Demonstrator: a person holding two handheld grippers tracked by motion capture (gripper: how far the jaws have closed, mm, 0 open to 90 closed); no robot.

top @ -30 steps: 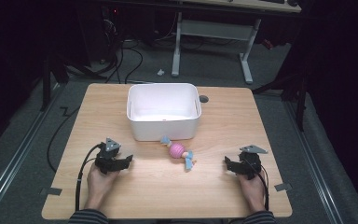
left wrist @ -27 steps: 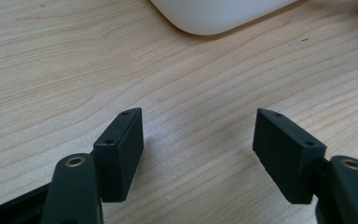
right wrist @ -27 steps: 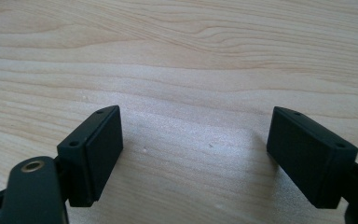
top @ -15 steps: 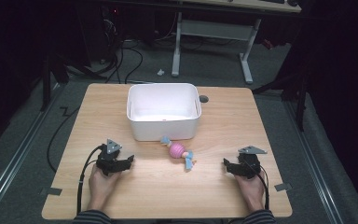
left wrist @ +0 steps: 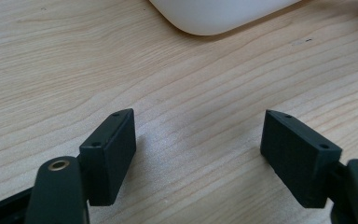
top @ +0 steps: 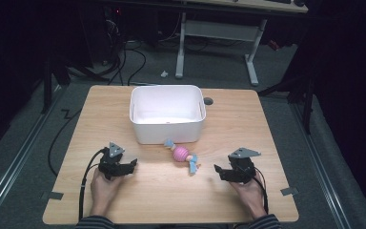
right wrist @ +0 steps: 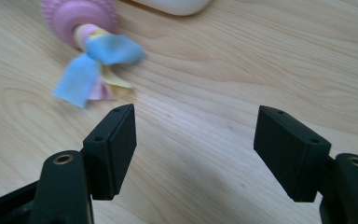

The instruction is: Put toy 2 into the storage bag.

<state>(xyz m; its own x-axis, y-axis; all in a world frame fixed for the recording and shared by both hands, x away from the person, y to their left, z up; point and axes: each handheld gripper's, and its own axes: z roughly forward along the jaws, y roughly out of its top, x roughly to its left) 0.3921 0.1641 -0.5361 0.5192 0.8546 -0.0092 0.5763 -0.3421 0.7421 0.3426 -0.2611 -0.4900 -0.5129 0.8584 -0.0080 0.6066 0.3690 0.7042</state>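
Both grippers, left gripper (top: 134,163) and right gripper (top: 216,170), stand open and empty; the left jaws have just been opening, the right closing. The step is probably the approach: the right gripper must reach the pink toy (top: 183,154) beside the white bin (top: 167,131).

High view: light wooden tabletop (top: 286,143) evenly lit from above, surroundings near black, floor detail murky. White plastic tub (top: 167,114) bright, slightly washed out inside. Picture soft, grainy. Gripper views: brighter, warm; wood grain sharp mid-frame. Soft shadows beneath black jaws. Pink ribbed ball toy with blue cloth tails (right wrist: 91,46) blurred, out of focus.
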